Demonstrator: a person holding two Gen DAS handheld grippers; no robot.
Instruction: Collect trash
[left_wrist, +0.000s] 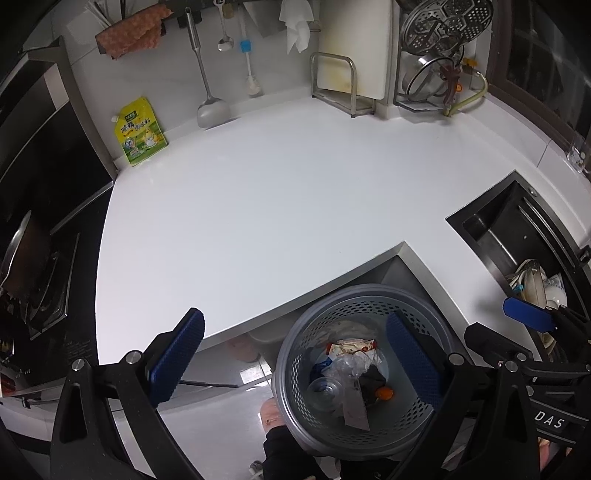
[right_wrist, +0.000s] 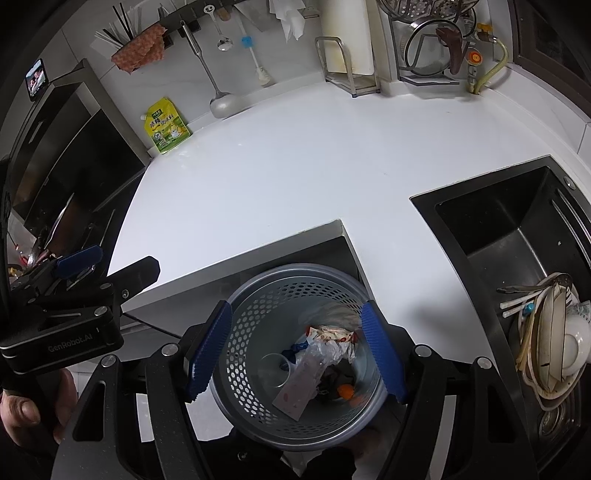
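Both grippers wide open, empty: left gripper (left_wrist: 295, 358), right gripper (right_wrist: 295, 354), both above the grey bin (right_wrist: 258, 295) on the floor by the white surface (right_wrist: 277, 166). Trash (right_wrist: 325, 339) lies inside the bin: wrappers, plastic cup.

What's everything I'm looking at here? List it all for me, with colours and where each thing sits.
bin: one, grey, perforated, on the floor below the counter edge
trash: several pieces, mixed colours, inside the bin
counter: one, white, centre
pouch: one, yellow-green, against the back wall
ladle: one, steel, hanging on the wall
cutting board: one, white, in a rack
sink: one, dark, right
dishes: several, white, in the sink
left tool: blue pads, open, empty
right tool: blue pads, open, empty
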